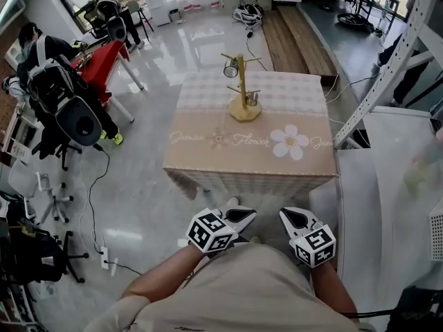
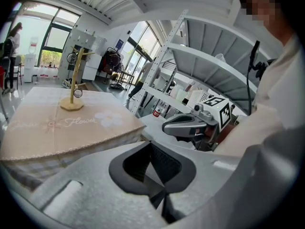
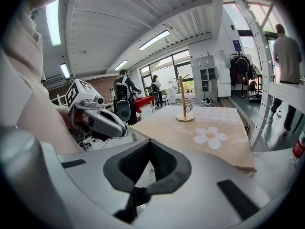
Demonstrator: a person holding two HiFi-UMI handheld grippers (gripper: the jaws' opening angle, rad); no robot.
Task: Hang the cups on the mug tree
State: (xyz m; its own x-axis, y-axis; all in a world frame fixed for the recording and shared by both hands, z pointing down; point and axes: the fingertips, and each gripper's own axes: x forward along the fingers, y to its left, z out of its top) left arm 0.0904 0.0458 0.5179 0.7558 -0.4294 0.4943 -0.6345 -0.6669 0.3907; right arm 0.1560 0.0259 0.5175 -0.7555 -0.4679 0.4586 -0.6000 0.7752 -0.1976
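Note:
A wooden mug tree (image 1: 242, 88) stands on a table with a beige flowered cloth (image 1: 249, 151). One small cup (image 1: 231, 68) hangs from an upper left peg, and another cup (image 1: 252, 99) sits low by the trunk. Both grippers are held close to my body, short of the table's near edge. My left gripper (image 1: 242, 217) is shut and empty, and my right gripper (image 1: 291, 217) looks shut and empty too. In the left gripper view the mug tree (image 2: 74, 87) is far off, beyond the closed left gripper (image 2: 151, 166). The right gripper view shows the mug tree (image 3: 183, 99) past the right gripper (image 3: 150, 163).
White metal shelving (image 1: 387, 68) stands to the right of the table. At the left are a person with camera gear (image 1: 62, 95), a red table (image 1: 104, 61), and a power strip (image 1: 104, 258) with cables on the glossy floor.

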